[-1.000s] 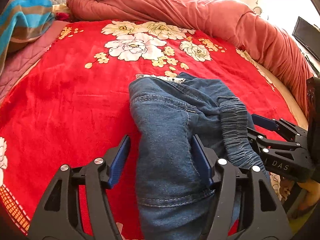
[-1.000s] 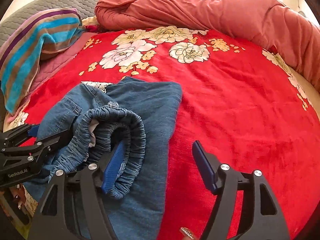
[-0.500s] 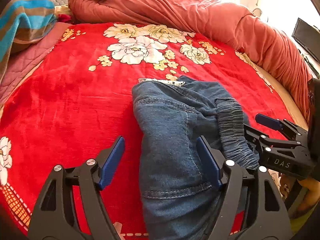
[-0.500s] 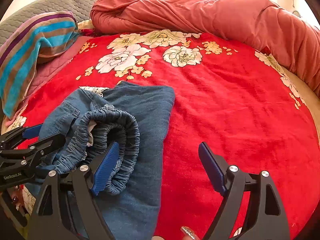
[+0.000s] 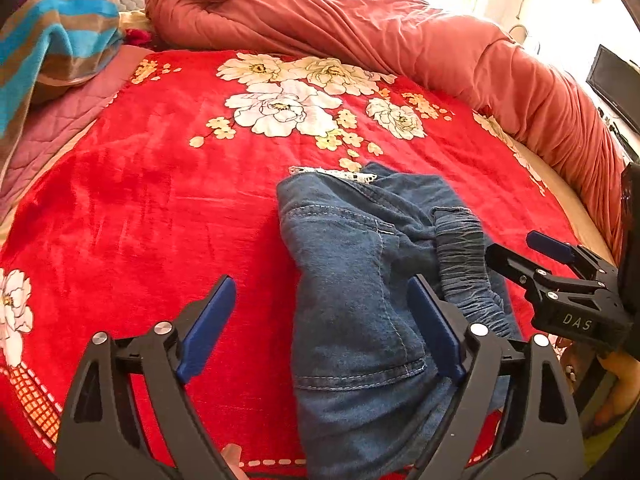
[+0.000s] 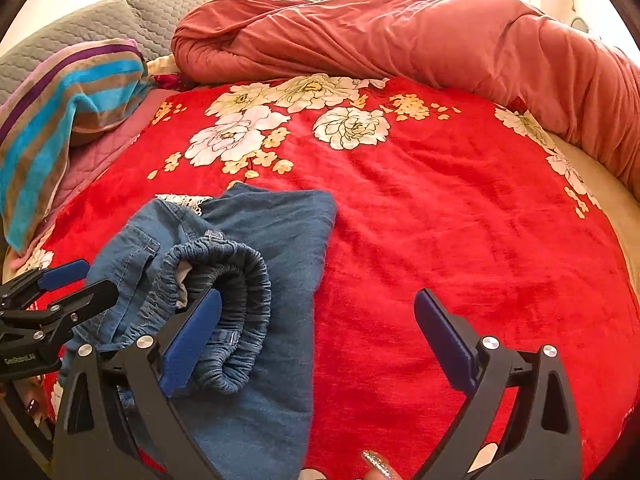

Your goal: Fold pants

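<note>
On the red floral blanket [image 5: 140,208], near its front edge, your left gripper [image 5: 320,320] stands wide, jaws just opened; the folded denim pants [image 5: 360,280] lie between its pads, unpressed. In the right wrist view, your right gripper [image 6: 316,336], also just opened wide, grips nothing; its left pad sits against the pants' [image 6: 272,240] elastic waistband [image 6: 240,280].

The red flower blanket [image 6: 460,220] lies flat and bare from 12 o'clock round to 3 o'clock of the folded blue pants [image 6: 272,280], so there is lots of room there. A big rolled pink quilt [image 6: 400,36] blocks the far edge at 12 o'clock. A striped towel [image 6: 60,120] is heaped at 10 o'clock.
</note>
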A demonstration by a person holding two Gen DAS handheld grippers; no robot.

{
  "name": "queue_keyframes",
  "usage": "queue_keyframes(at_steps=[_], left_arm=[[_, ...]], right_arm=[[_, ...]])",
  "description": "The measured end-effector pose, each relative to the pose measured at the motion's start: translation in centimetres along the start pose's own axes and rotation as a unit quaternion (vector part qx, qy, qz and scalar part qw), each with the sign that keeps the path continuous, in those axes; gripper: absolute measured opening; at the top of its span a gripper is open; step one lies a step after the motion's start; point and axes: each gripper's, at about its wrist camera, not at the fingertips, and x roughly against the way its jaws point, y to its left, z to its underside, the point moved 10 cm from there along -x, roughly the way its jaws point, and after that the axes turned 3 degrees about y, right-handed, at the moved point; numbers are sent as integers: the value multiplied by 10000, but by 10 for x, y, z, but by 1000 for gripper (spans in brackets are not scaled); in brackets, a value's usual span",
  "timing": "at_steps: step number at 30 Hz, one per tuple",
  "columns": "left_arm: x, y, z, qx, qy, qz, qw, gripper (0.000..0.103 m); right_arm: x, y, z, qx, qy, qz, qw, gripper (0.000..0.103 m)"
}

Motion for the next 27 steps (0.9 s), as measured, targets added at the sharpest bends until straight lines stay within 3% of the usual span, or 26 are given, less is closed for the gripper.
queue_keyframes(at_steps=[5, 27], left_arm=[[4, 3, -2, 40, -39, -37, 10000, 93], [28, 2, -8, -28, -253, -176, 9995, 93]], right_arm=[[4, -1, -3, -91, -67, -21, 9999, 98], [31, 2, -13, -103, -373, -58, 9992, 98]])
